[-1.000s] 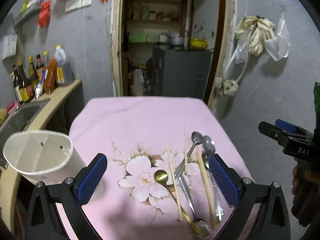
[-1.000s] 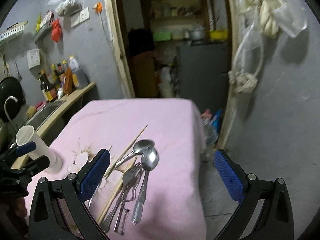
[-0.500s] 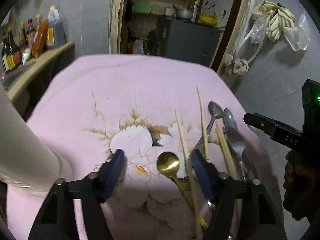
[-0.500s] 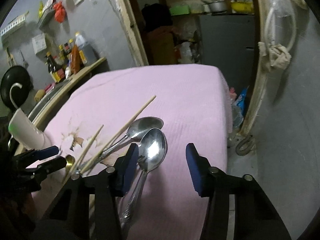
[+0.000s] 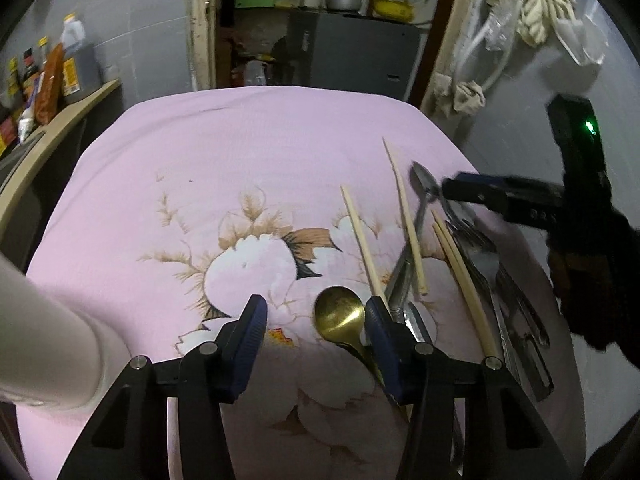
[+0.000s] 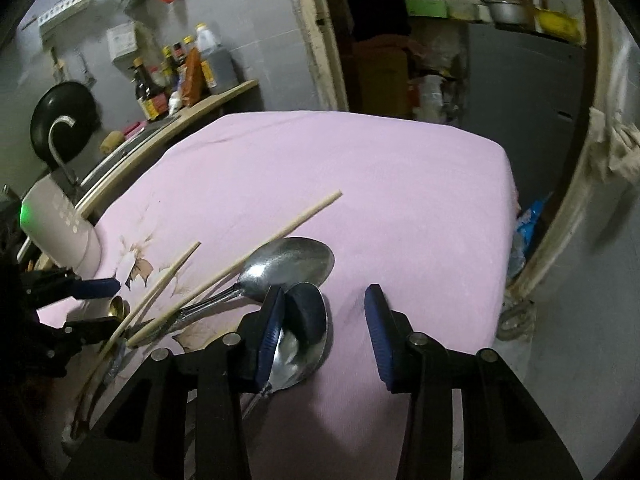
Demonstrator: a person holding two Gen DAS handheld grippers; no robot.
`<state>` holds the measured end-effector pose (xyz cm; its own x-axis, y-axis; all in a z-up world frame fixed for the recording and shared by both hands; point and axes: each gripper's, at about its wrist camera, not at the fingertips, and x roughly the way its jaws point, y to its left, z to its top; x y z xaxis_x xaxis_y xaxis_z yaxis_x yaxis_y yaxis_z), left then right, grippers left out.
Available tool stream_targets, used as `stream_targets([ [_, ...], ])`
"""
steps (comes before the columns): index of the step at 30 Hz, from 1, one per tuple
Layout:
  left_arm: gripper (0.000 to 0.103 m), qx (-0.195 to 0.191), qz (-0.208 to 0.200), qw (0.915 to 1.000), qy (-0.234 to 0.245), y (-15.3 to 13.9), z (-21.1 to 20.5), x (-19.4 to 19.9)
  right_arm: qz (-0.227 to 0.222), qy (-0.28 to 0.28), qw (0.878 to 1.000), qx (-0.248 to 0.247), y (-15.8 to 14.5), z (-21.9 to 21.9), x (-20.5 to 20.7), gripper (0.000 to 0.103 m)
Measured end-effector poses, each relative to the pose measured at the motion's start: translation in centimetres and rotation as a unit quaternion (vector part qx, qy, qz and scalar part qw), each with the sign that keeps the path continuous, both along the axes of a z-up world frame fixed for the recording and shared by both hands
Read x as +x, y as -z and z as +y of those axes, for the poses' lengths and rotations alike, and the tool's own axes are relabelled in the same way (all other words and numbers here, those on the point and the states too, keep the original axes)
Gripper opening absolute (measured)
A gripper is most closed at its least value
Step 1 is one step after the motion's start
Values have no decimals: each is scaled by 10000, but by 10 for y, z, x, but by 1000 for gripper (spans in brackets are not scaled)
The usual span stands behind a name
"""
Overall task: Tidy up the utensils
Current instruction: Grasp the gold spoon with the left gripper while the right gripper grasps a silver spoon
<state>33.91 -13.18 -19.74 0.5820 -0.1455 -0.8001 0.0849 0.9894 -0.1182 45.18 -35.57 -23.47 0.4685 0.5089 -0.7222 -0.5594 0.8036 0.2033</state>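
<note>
1. Left hand-held gripper [image 5: 314, 320]: jaws apart, just been closing, low over the pink floral tabletop [image 5: 248, 148]; gold spoon [image 5: 340, 316] bowl lies between the pads, no grip visible.
2. Right hand-held gripper [image 6: 324, 320]: jaws apart, just been closing; steel spoon [image 6: 306, 332] bowl against the left pad, unclamped.
3. Second steel spoon [image 6: 288, 262], chopsticks [image 5: 404, 216], forks [image 5: 480, 256]: piled on the tabletop's right side.
4. White utensil holder [image 6: 60, 220]: tabletop's left edge.
</note>
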Motion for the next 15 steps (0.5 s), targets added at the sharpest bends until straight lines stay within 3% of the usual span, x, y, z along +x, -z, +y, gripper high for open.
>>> stream_targets([
  [4, 39, 163, 43, 9998, 90, -1, -3, 0, 44, -168, 9998, -126, -2, 3, 0, 37],
  [8, 25, 63, 139, 9999, -15, -3, 0, 1, 50, -462, 9981, -404, -5, 14, -2, 37],
  [15, 25, -4, 298, 9995, -101, -7, -2, 1, 419, -553, 9960, -556, -13, 19, -1, 26],
])
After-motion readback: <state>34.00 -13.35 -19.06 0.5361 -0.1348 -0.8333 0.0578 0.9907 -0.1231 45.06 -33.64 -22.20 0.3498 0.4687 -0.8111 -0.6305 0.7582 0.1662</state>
